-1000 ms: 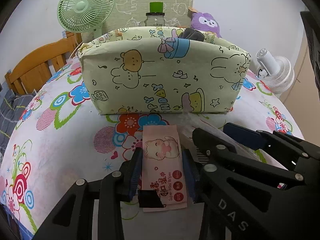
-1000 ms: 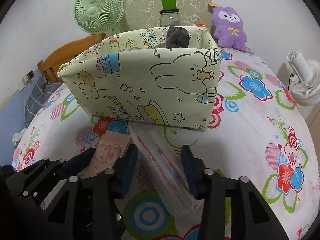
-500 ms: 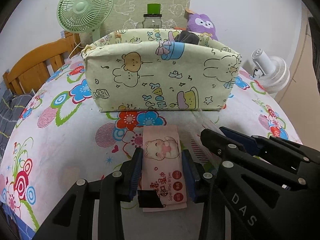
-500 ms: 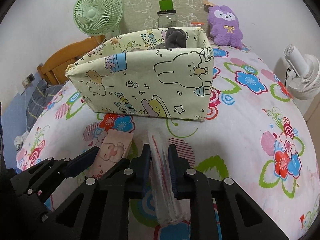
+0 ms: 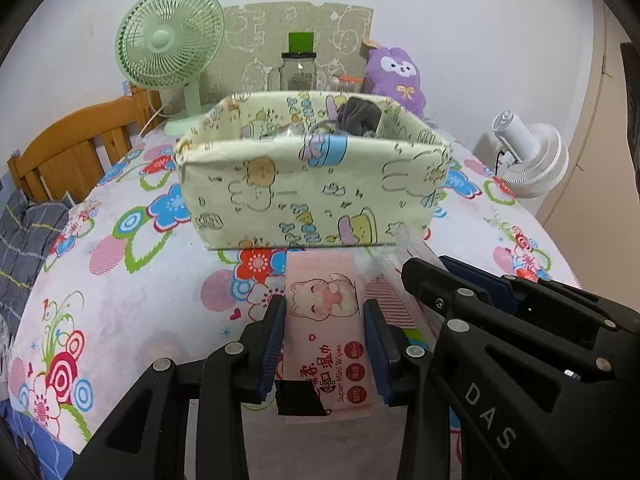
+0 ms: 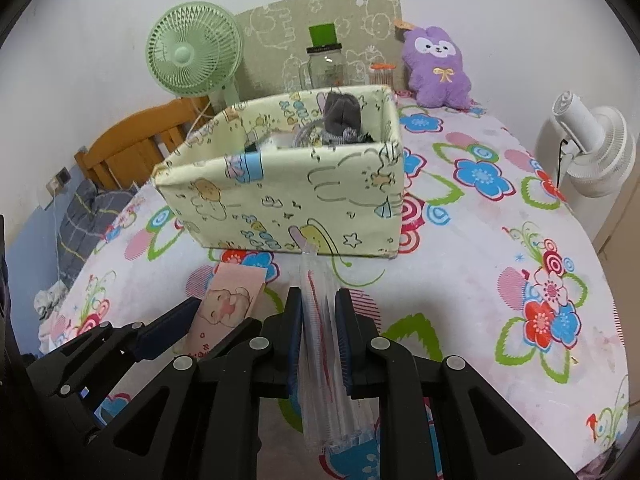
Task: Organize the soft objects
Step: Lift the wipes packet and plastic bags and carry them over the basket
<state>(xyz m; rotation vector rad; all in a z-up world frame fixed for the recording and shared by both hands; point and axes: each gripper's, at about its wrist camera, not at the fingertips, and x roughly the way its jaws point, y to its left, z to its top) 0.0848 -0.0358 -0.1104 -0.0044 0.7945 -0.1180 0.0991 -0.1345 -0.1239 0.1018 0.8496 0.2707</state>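
My left gripper (image 5: 323, 305) is shut on a pink wet-wipes pack (image 5: 320, 280) with a cat picture, held flat between its blue pads above the flowered bedsheet. My right gripper (image 6: 319, 294) is shut on a clear plastic packet (image 6: 320, 360) with red stripes, squeezed thin and upright between the pads. Both packs point toward a pale yellow cartoon-print fabric box (image 5: 312, 192) just ahead, open on top, with a grey cloth (image 6: 340, 114) inside. In the left wrist view the right gripper (image 5: 424, 276) sits close beside on the right. The wipes pack (image 6: 228, 296) also shows in the right wrist view.
Behind the box stand a green desk fan (image 5: 170, 40), a glass jar (image 5: 298, 72) with a green block on it, a cardboard sheet (image 6: 320, 12) and a purple plush toy (image 6: 436, 64). A white fan (image 6: 592, 148) is off the bed at right. A wooden headboard (image 5: 76, 140) is at left.
The right gripper's jaws closed onto the clear packet. Both grippers rose with their packs, so the box's open top and inside now show.
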